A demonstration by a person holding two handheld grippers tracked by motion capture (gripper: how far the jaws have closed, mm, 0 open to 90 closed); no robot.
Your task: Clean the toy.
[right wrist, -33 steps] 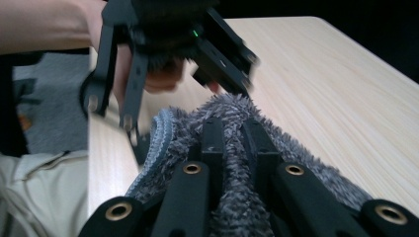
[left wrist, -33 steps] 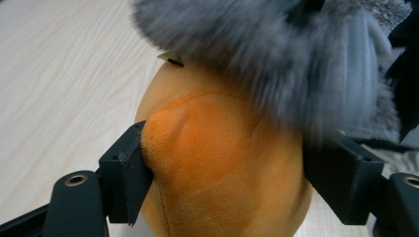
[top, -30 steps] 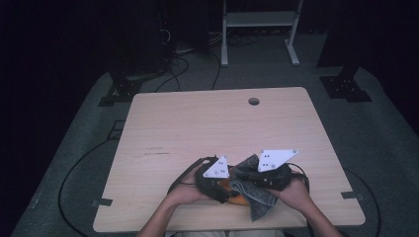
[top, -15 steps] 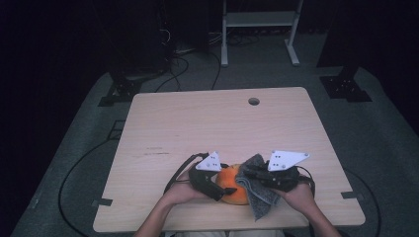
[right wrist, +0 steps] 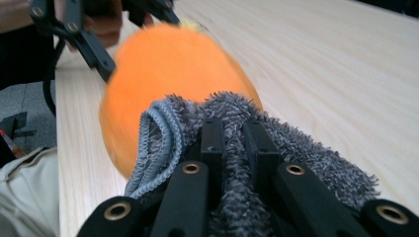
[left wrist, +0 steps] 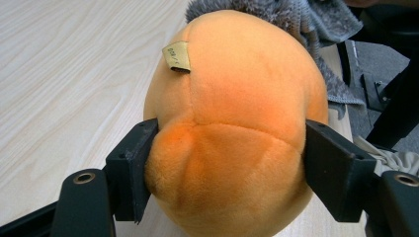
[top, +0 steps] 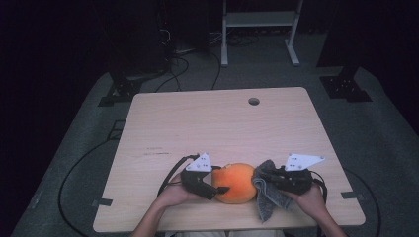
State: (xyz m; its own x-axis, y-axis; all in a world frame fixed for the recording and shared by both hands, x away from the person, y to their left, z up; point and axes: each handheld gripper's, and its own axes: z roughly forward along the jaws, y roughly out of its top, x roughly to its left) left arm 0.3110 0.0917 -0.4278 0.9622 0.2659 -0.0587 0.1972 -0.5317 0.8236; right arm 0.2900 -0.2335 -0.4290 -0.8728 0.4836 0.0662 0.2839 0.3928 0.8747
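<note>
Clearly, orange plush [left wrist: 232, 123] bears a small tan tag [left wrist: 177, 56], writing illegible.

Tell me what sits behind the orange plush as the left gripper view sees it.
A grey towel bunches against the orange plush far side. Its contact patch is hidden by the plush.

A pale wooden table [top: 197, 128] stands on grey floor [top: 385, 133], cables [top: 183, 59] behind it.

The pale wooden surface [top: 197, 128] has a small round hole [top: 254, 101] near its far edge. An orange plush toy [top: 237, 181] rests near the edge opposite that hole, a grey cloth [top: 267, 195] touching it.
</note>
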